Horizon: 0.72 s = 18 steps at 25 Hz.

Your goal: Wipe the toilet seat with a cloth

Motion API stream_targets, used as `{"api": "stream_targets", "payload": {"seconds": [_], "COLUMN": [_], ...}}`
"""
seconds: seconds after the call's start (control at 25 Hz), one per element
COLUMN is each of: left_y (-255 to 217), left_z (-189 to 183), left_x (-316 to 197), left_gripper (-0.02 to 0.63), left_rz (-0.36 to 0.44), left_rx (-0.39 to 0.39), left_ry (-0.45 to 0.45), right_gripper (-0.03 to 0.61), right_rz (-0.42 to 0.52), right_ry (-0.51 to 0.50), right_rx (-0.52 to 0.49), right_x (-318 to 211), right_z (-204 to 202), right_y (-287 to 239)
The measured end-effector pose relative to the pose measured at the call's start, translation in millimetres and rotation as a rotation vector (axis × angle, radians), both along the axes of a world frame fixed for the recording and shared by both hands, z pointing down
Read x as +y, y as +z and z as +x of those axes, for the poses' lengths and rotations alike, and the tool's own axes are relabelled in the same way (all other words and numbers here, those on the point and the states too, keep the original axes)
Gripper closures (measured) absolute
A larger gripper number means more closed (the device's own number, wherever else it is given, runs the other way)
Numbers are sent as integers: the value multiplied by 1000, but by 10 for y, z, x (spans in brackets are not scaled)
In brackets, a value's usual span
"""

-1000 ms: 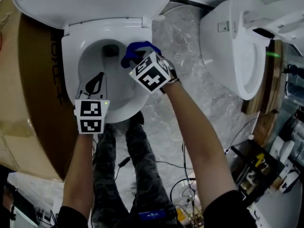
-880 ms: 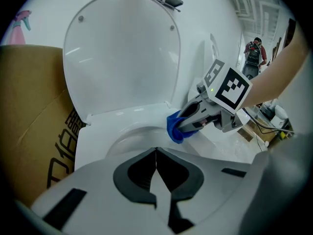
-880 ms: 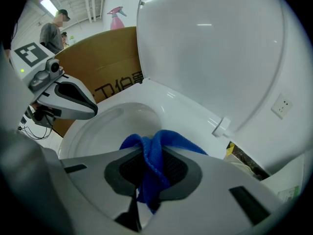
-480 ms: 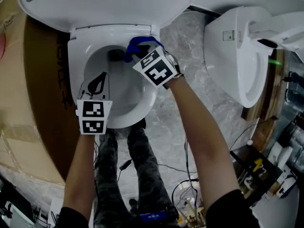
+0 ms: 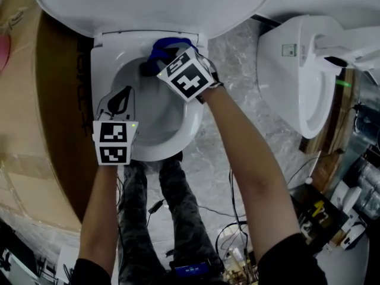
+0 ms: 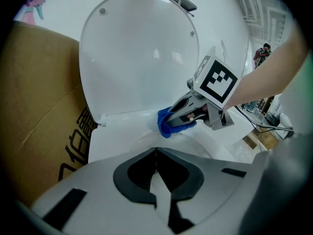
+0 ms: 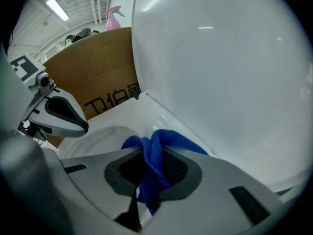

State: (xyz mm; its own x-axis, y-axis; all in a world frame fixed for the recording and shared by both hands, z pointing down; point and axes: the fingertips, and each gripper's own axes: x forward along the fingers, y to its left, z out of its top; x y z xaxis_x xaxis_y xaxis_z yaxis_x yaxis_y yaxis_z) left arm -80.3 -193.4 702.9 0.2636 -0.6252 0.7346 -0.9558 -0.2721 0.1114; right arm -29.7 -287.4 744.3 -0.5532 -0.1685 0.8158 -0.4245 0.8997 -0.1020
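The white toilet has its lid raised and its seat rim bare. A blue cloth lies against the back of the rim, just under the lid hinge, with my right gripper shut on it. In the right gripper view the cloth is bunched between the jaws of the right gripper. From the left gripper view I see the same cloth pressed on the rear rim. My left gripper hangs over the left side of the bowl, shut with nothing in it.
A tall cardboard box stands close along the toilet's left. A second white toilet sits at the right across marbled floor. The person's legs and loose cables are below. A pink spray bottle shows behind the box.
My right gripper has carried the cloth from the right side of the rim to the back, near the hinge. The left gripper has stayed over the left rim.
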Motion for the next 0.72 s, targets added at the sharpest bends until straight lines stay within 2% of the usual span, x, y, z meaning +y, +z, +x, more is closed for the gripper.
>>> {"api": "stream_targets", "payload": {"seconds": [0.72], "left_y": [-41], "left_z": [-279], "left_x": [173], "left_gripper": [601], "left_rz": [1], "left_rx": [32], "left_ry": [-42], "right_gripper": [517], "right_rz": [-58], "right_ry": [53], "right_rx": [-39], "right_x": [132], "right_z": [-732], "right_y": [1]}}
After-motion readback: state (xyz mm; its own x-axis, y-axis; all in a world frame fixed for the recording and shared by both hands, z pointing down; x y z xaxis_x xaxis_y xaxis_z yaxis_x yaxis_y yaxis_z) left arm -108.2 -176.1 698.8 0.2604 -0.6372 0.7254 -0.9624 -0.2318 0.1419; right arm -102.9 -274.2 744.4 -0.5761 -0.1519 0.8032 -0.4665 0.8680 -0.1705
